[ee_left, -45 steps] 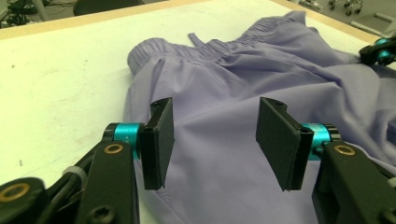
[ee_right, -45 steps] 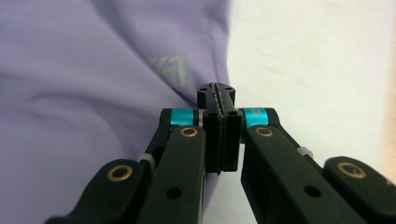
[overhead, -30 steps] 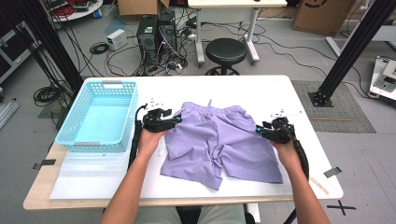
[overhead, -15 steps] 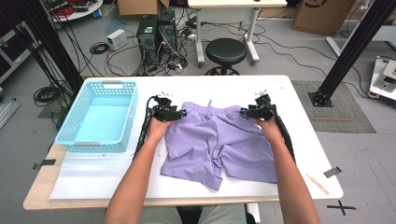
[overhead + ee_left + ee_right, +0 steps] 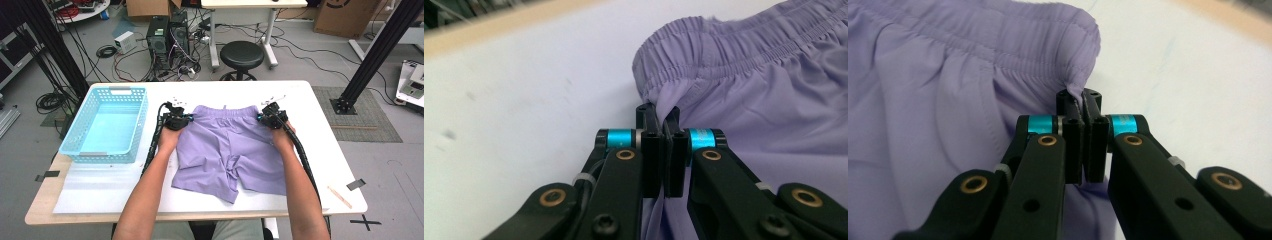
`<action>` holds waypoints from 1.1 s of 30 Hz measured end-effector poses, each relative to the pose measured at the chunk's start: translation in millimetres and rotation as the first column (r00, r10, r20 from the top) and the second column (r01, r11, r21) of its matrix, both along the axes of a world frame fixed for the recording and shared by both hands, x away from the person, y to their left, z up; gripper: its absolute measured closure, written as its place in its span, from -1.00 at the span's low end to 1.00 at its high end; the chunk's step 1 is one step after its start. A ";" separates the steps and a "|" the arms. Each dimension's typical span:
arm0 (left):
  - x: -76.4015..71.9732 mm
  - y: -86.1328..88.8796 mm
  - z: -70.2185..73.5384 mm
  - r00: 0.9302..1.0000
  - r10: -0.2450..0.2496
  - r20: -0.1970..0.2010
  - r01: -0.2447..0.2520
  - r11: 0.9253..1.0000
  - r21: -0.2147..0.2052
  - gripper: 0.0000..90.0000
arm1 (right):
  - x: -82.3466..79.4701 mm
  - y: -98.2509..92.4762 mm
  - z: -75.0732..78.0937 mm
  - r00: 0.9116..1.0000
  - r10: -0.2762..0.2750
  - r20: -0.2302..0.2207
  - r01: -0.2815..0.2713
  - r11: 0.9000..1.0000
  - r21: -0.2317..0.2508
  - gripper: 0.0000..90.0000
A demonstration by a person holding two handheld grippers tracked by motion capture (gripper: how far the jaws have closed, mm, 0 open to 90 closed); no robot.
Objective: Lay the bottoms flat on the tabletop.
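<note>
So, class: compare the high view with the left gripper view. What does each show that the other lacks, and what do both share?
High view alone: the blue basket, the right gripper at the other waistband corner, both forearms, the stool. Left gripper view alone: the left gripper fingers pinched shut on a fold of fabric just below the gathered elastic waistband. Shared: the purple shorts on the white table.

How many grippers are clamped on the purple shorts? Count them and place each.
2. The left gripper pinches the purple shorts at the waistband's left corner; the right gripper pinches its right corner.
</note>
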State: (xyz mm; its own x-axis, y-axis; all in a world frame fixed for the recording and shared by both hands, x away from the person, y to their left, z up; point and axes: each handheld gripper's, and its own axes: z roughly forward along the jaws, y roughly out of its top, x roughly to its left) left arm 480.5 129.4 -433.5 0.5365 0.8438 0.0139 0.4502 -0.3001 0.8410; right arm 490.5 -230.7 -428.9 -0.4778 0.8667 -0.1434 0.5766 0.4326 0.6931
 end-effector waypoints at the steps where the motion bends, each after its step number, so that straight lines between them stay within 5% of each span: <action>1: 0.0 0.3 2.0 0.999 0.014 0.029 -0.014 1.000 0.000 0.97 | 0.8 -1.4 1.6 1.000 -0.009 0.030 0.009 1.000 0.004 0.99; 4: 2.7 2.6 3.0 0.997 0.040 0.069 -0.040 0.999 -0.010 0.97 | 3.6 -6.7 4.9 0.996 -0.045 0.077 0.044 0.999 0.022 1.00; 7: 5.0 -1.7 -1.4 0.997 0.032 0.068 -0.035 0.999 0.036 0.97 | 7.7 -5.1 2.6 0.996 -0.058 0.067 0.057 0.998 0.019 1.00; 11: 8.1 -9.4 -2.6 0.998 0.037 0.047 -0.036 0.999 -0.011 0.96 | 12.4 -3.7 0.3 0.989 -0.114 0.091 0.113 0.993 0.012 1.00; 13: 7.3 -15.9 -5.3 0.999 0.033 0.010 -0.033 0.999 -0.008 0.61 | 14.8 -2.7 -0.7 0.980 -0.171 0.096 0.174 0.985 -0.019 0.99; 16: 3.7 -13.2 -6.8 1.000 0.016 -0.023 -0.017 0.999 -0.036 0.30 | 15.9 -9.3 -4.4 0.984 -0.171 0.053 0.172 0.985 -0.013 0.70; 18: 1.3 -8.3 -7.8 0.999 0.023 -0.031 -0.025 0.998 -0.050 0.26 | 12.6 -14.8 -1.1 0.984 -0.169 0.051 0.167 0.985 0.046 0.54; 22: -2.0 2.0 -11.7 0.996 0.041 -0.074 -0.046 0.996 -0.071 0.21 | 1.8 -23.1 14.0 0.979 -0.167 0.114 0.152 0.979 0.135 0.40; 24: -3.3 3.8 -15.5 0.994 0.034 -0.106 -0.041 0.997 -0.065 0.21 | -3.0 -27.8 19.8 0.980 -0.158 0.120 0.141 0.980 0.141 0.39; 28: -4.1 1.5 -17.0 0.989 0.008 -0.145 -0.015 0.999 -0.048 0.31 | -7.5 -37.8 13.7 0.990 -0.138 0.035 0.135 0.988 0.078 0.39; 31: -6.6 0.4 -14.5 0.989 0.018 -0.150 -0.017 1.000 0.007 0.94 | -8.3 -45.1 -0.1 0.987 -0.152 -0.048 0.155 0.984 0.082 0.39; 33: -7.6 3.4 -12.0 0.986 0.064 -0.151 -0.059 0.997 0.040 0.96 | -6.3 -45.4 -8.5 0.985 -0.145 -0.098 0.153 0.985 0.077 0.60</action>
